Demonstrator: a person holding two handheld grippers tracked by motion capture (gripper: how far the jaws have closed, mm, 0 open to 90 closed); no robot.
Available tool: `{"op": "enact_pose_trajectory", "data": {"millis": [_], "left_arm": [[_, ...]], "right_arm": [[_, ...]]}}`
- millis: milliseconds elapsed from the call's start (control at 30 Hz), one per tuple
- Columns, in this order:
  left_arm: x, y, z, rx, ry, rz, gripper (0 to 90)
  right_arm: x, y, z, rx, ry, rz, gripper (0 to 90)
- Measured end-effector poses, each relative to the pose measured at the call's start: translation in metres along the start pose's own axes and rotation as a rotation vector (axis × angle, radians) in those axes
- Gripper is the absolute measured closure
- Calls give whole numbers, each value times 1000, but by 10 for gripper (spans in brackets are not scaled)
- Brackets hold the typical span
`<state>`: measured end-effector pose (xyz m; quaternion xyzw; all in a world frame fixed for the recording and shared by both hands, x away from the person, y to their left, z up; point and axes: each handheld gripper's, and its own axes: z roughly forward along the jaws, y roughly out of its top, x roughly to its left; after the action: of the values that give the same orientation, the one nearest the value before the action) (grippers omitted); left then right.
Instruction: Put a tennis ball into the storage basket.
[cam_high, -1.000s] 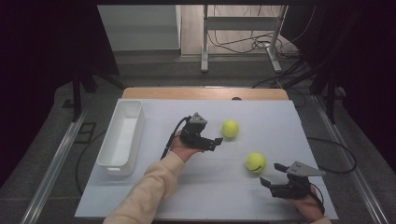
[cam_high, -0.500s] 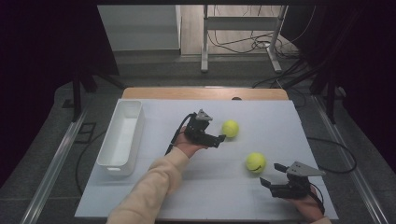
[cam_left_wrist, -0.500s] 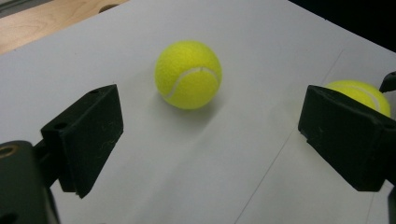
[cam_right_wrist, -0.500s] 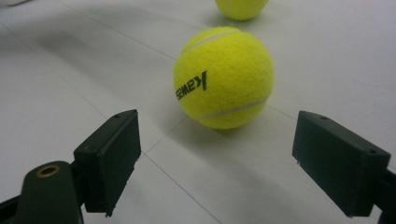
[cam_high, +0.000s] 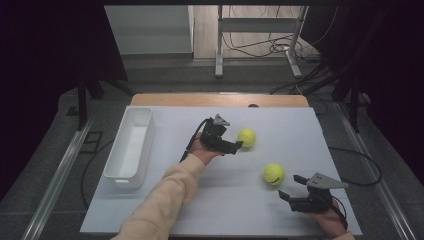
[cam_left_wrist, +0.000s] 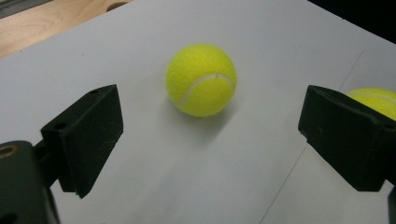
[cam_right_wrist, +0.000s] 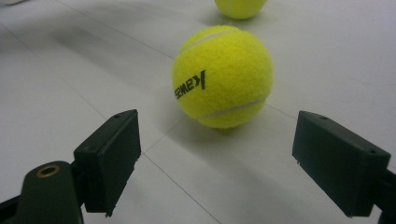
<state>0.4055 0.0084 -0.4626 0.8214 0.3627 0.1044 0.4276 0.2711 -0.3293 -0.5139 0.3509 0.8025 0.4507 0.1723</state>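
left gripper jaws apart, far tennis ball just ahead | right gripper jaws apart, near tennis ball ahead | near ball print mirrored, maybe "KENNES" | 2 balls untouched

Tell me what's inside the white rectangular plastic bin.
Nothing that I can see: the white rectangular plastic bin shows a bare floor in the high view. Its near wall may cover a narrow strip inside.
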Motion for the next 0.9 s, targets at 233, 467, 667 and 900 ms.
{"op": "enact_pose_trajectory", "data": {"millis": [233, 467, 667, 900], "left_arm": [[1, 2, 10, 18, 7, 2, 74], [-1, 6, 21, 43, 10, 10, 75], [-2, 7, 32, 50, 6, 14, 75], [-2, 6, 42, 67, 3, 20, 76]], "right_arm": [[0, 0, 0, 0, 0, 0, 159], [0, 0, 0, 2, 0, 0, 159], [0, -1, 1, 2, 1, 0, 159], [0, -1, 1, 6, 0, -2, 159]]}}
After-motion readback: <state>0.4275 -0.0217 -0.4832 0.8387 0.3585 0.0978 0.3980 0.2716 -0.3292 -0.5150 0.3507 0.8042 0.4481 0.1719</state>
